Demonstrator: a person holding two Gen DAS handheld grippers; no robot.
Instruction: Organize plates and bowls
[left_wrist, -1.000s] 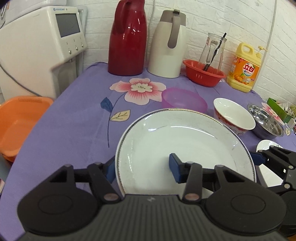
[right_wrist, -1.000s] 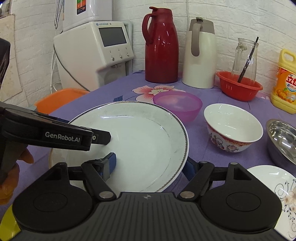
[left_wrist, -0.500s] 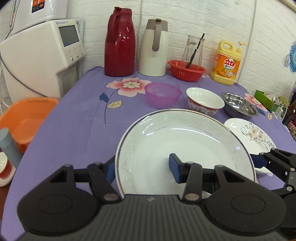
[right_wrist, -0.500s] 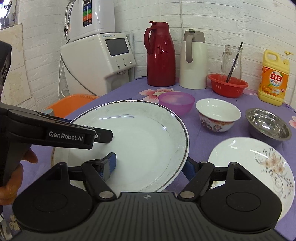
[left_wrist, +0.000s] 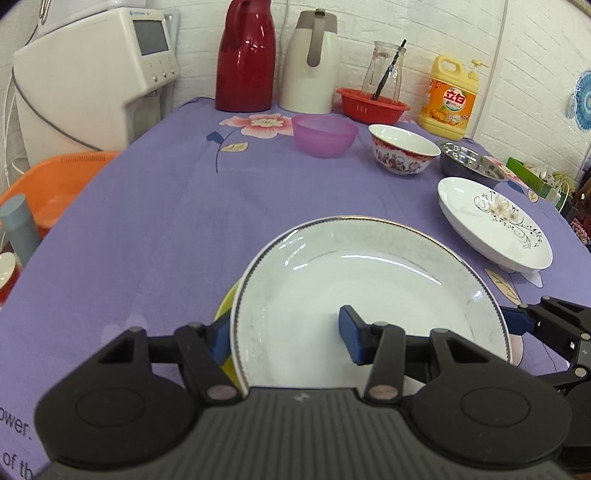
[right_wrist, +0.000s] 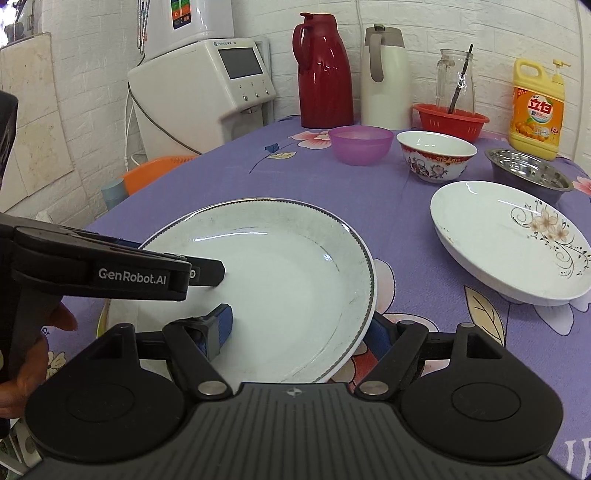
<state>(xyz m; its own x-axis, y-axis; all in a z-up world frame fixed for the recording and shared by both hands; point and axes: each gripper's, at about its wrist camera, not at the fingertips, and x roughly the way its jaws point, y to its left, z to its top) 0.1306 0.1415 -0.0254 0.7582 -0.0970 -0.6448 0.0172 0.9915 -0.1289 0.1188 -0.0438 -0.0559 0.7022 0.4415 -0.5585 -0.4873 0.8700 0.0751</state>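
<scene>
A large white plate with a dark rim (left_wrist: 369, 291) (right_wrist: 280, 280) is held by both grippers near the table's front edge. My left gripper (left_wrist: 284, 334) is shut on its left rim, one pad inside, one outside. My right gripper (right_wrist: 299, 330) is shut on its right rim the same way. A yellow plate (left_wrist: 227, 314) shows just under the white plate's left edge. A white flower-patterned plate (left_wrist: 495, 225) (right_wrist: 509, 236) lies to the right. A purple bowl (left_wrist: 325, 134), a red-patterned white bowl (left_wrist: 404, 153) and a steel bowl (left_wrist: 471, 162) stand in a row further back.
At the back stand a red thermos (left_wrist: 245, 55), a white thermos (left_wrist: 312, 62), a red basket with a glass jar (left_wrist: 373, 105) and a yellow detergent bottle (left_wrist: 452, 99). A white appliance (left_wrist: 96, 74) and an orange basin (left_wrist: 55, 184) are off the table's left edge.
Both grippers have carried the white plate back toward the table's front edge and lower. The bowls and flower plate now lie farther away, and a yellow plate shows beneath.
</scene>
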